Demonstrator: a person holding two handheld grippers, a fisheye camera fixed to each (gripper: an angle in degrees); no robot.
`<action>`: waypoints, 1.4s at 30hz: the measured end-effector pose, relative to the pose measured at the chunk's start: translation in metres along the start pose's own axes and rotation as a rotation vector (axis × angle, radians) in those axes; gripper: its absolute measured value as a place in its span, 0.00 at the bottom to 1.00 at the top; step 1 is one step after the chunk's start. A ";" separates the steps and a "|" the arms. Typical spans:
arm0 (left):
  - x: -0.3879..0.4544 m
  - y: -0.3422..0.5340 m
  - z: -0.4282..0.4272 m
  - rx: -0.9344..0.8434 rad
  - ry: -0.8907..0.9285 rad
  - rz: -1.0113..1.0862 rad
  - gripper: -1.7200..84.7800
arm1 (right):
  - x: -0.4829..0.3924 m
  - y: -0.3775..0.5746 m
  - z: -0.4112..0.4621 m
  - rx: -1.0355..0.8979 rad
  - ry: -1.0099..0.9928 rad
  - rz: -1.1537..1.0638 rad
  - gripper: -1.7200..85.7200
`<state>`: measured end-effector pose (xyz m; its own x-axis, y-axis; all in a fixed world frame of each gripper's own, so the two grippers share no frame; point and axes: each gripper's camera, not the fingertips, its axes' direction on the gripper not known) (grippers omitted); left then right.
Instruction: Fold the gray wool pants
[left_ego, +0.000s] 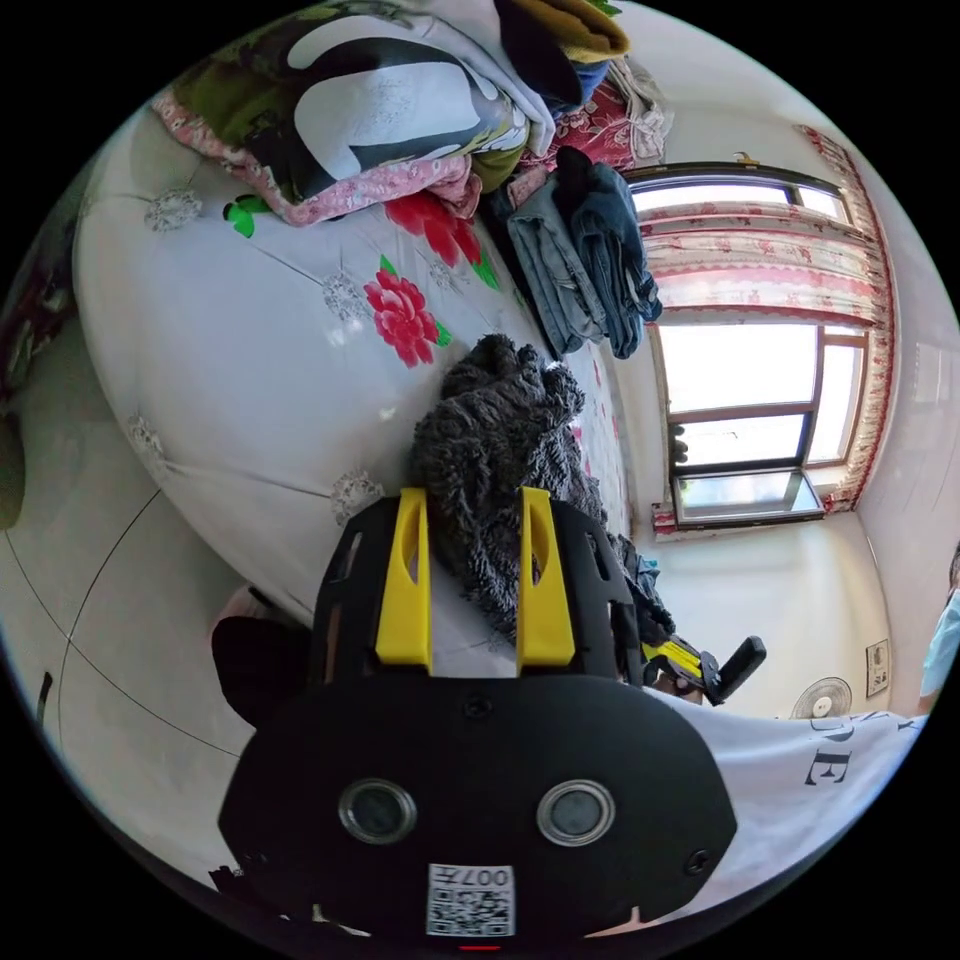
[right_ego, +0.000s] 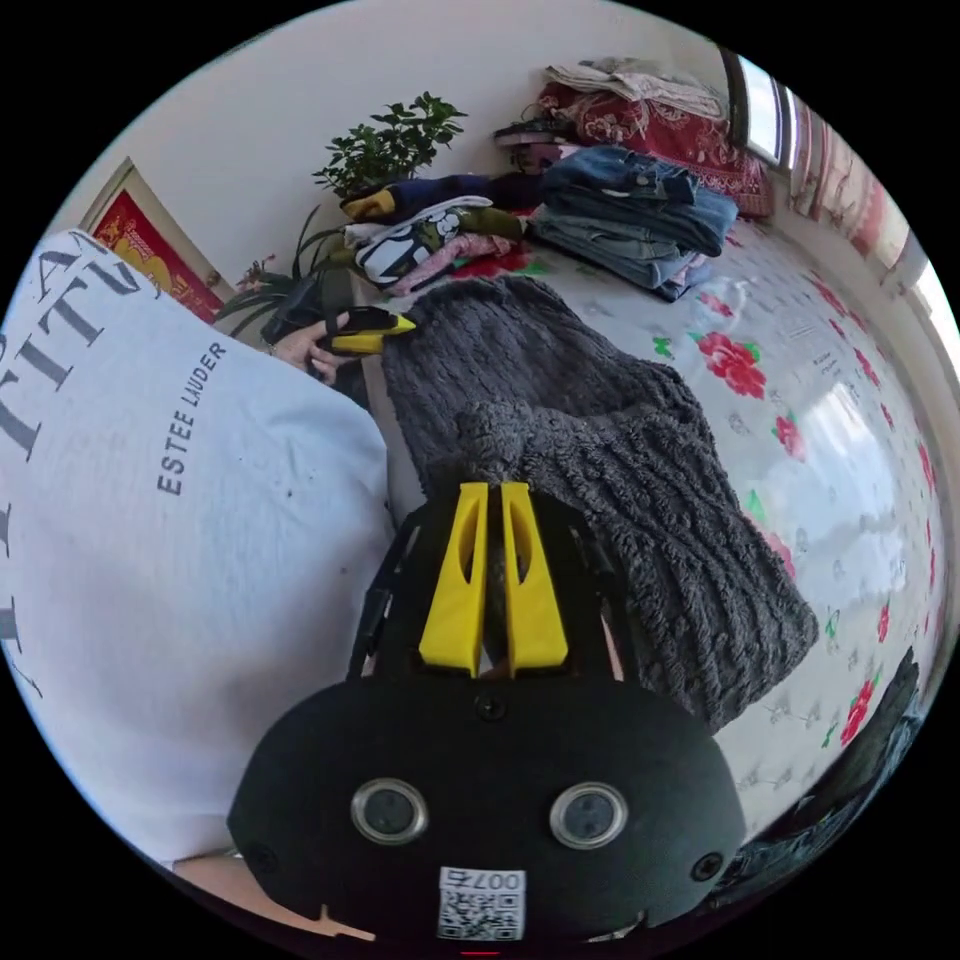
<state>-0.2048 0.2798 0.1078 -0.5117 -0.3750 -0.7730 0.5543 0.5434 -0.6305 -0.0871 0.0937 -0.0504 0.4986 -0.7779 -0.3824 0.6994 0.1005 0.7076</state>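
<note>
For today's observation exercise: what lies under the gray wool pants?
The gray wool pants rest on a white bedsheet printed with red flowers. Whatever sits directly beneath the fabric is covered and cannot be seen.

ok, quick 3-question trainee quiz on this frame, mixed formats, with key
1. True or false: the right gripper is shut on the gray wool pants.
2. How do the left gripper's jaws stand? A) apart, B) shut on the pants, C) shut on the jeans.
3. Fill in: the folded jeans lie on a sheet printed with red ____.

Key: 1 true; 2 A; 3 flowers.
</note>
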 end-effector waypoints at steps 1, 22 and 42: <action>-0.001 0.001 -0.002 0.005 -0.003 0.009 0.17 | 0.005 0.001 0.024 -0.050 -0.019 0.046 0.03; 0.022 0.011 0.032 0.028 0.306 0.250 0.11 | 0.046 0.075 -0.034 0.145 0.032 0.342 0.03; 0.260 0.315 0.291 -0.942 0.262 1.257 0.22 | 0.176 0.303 -0.151 0.532 -0.025 1.025 0.12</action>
<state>0.0276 0.1353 -0.3118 -0.2108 0.7308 -0.6492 0.1568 0.6809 0.7154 0.2900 0.0809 0.0073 0.6933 -0.4947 0.5241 -0.3350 0.4227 0.8421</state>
